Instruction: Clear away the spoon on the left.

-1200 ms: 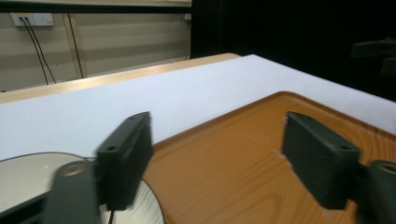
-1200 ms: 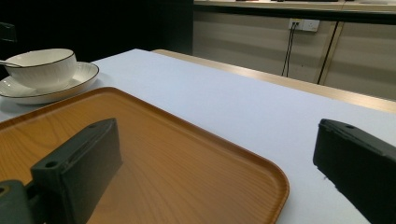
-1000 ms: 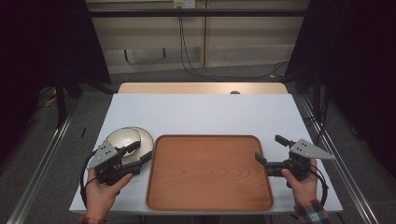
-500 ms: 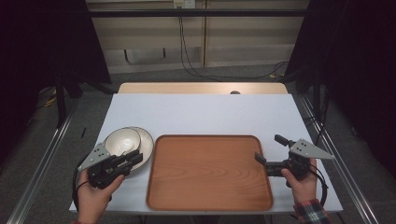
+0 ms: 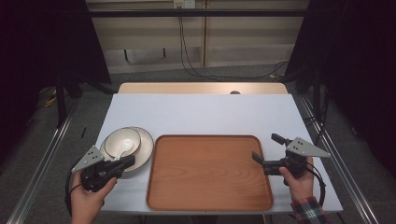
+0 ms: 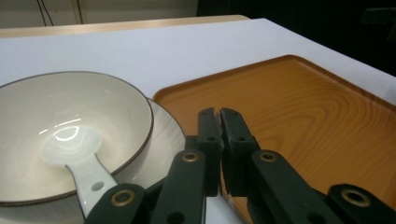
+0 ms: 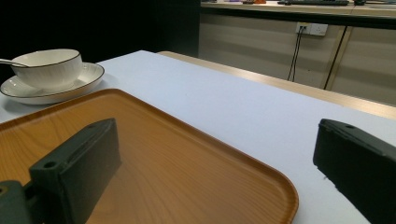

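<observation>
A cream bowl (image 5: pixel 121 141) with a dark rim stands on a matching plate (image 5: pixel 144 150) at the table's left; a white spoon (image 6: pixel 70 148) lies in the bowl. Right of them lies a wooden tray (image 5: pixel 209 172) with nothing on it. My left gripper (image 5: pixel 127 161) is shut on nothing, its tips at the plate's near edge beside the tray's left rim; in the left gripper view its jaws (image 6: pixel 218 115) meet in front of the tray (image 6: pixel 308 116). My right gripper (image 5: pixel 267 148) stands open at the tray's right edge, jaws wide (image 7: pixel 217 130) over the tray corner (image 7: pixel 154 158).
The white table top (image 5: pixel 201 114) stretches bare behind the tray, with a wooden strip (image 5: pixel 201 87) along its far edge. Metal rails run down both sides of the table. In the right gripper view the bowl (image 7: pixel 46 67) and plate (image 7: pixel 60 88) sit far left.
My left gripper has drawn back from over the bowl toward the front left of the table. The right gripper has not moved.
</observation>
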